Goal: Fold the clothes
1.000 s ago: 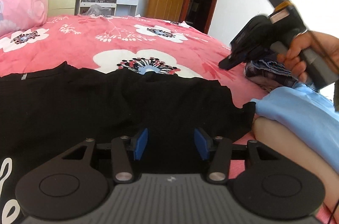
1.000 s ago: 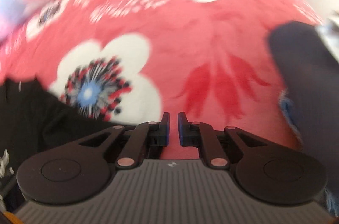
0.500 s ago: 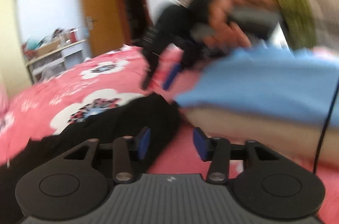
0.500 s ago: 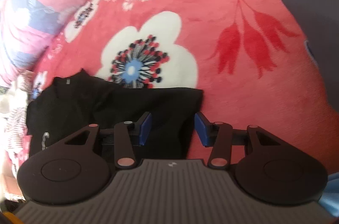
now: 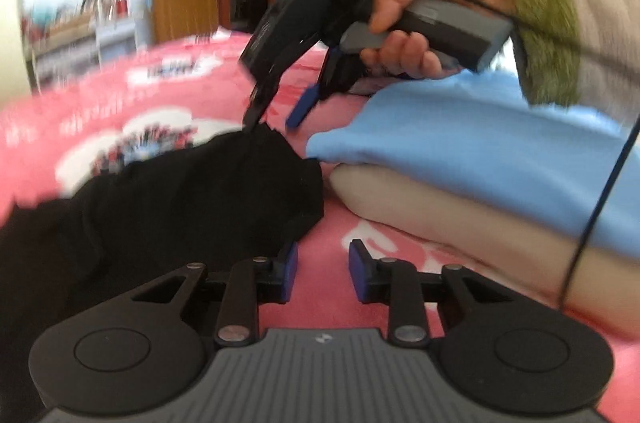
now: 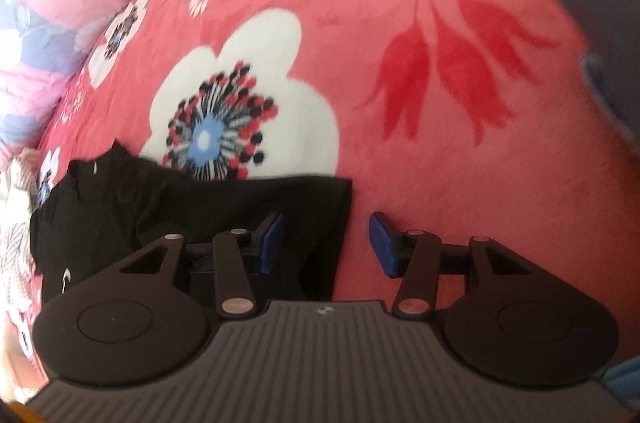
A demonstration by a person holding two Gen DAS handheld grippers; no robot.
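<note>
So the right gripper (image 6: pixel 326 243) was pressed together a second ago, now it's spread wide over the black shirt's (image 6: pixel 200 219) right edge on the red bedspread (image 6: pixel 400 3). Left gripper (image 5: pixel 319 273) is spread too, holding nothing. Probably lining up a grab.

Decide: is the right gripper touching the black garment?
Touching. In the left wrist view, one finger of the open right gripper meets the raised edge of the black garment.

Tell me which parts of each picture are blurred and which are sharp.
Left wrist view: the red floral blanket and far shelves smear with motion; the left gripper is sharp. Right wrist view: mildly soft blanket flowers, right gripper crisp, black shirt clear.
</note>
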